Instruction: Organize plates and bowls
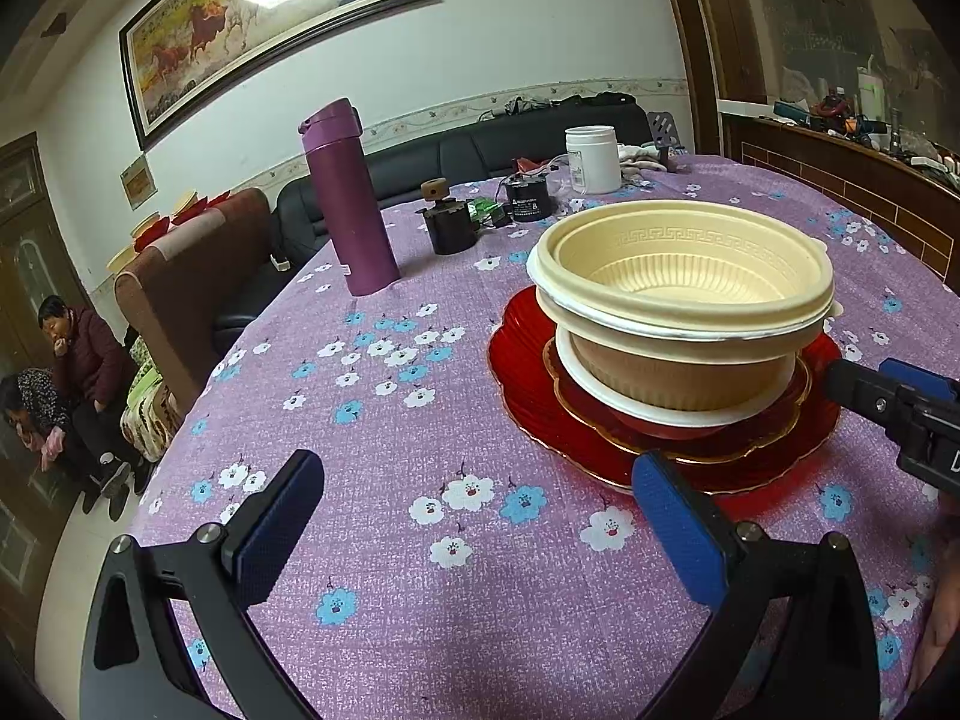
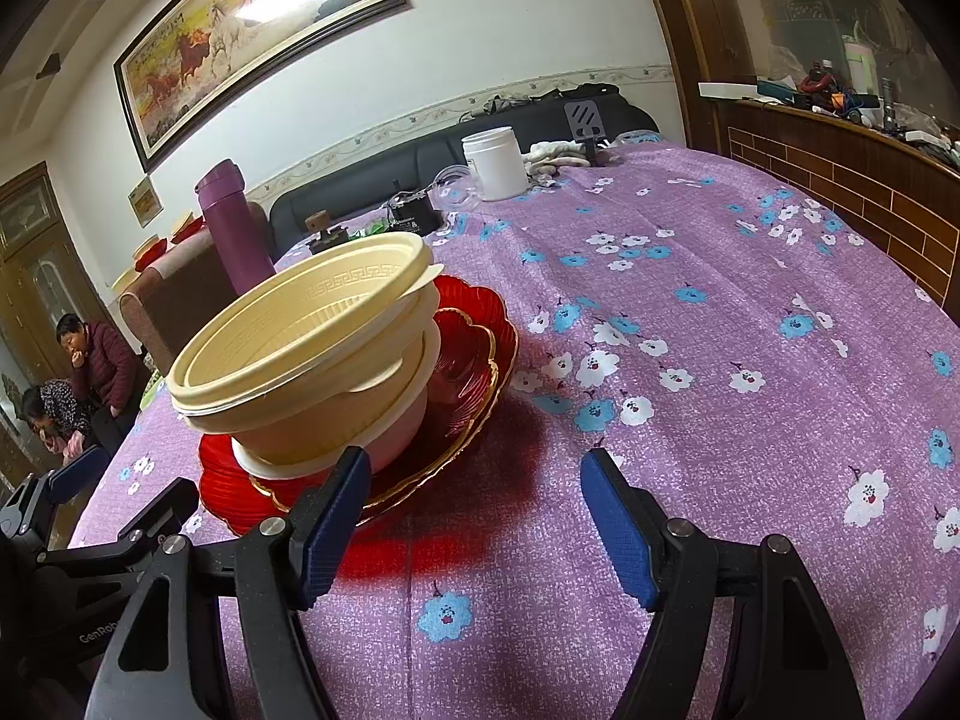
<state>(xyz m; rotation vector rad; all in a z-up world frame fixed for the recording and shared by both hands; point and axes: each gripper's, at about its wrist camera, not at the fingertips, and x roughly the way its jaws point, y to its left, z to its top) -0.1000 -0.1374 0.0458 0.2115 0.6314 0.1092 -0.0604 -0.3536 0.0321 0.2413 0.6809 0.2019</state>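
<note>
Just ahead of both empty, wide-open claws, left claw (image 1: 474, 531) and right claw (image 2: 474, 519), cream plastic bowls (image 1: 681, 282) sit nested on stacked red plates (image 1: 528, 354) on the floral-clothed bench (image 1: 384, 420), so stacking looks essentially finished.

Two fisheye cameras, one riding each hand-held gripper, look forward and downward along their own blue-padded fingers across a table (image 1: 384, 396) in a purple flowered cloth toward the far wall. The left wrist view sits close to the near table edge, with the stack of bowls and plates (image 1: 678, 324) just ahead on its right; the right wrist view, equally low and near, has the same stack on its left. Both share the stack, a purple flask (image 1: 348, 204), a white jar (image 2: 495, 162) and a framed horse painting (image 2: 240, 36).
</note>
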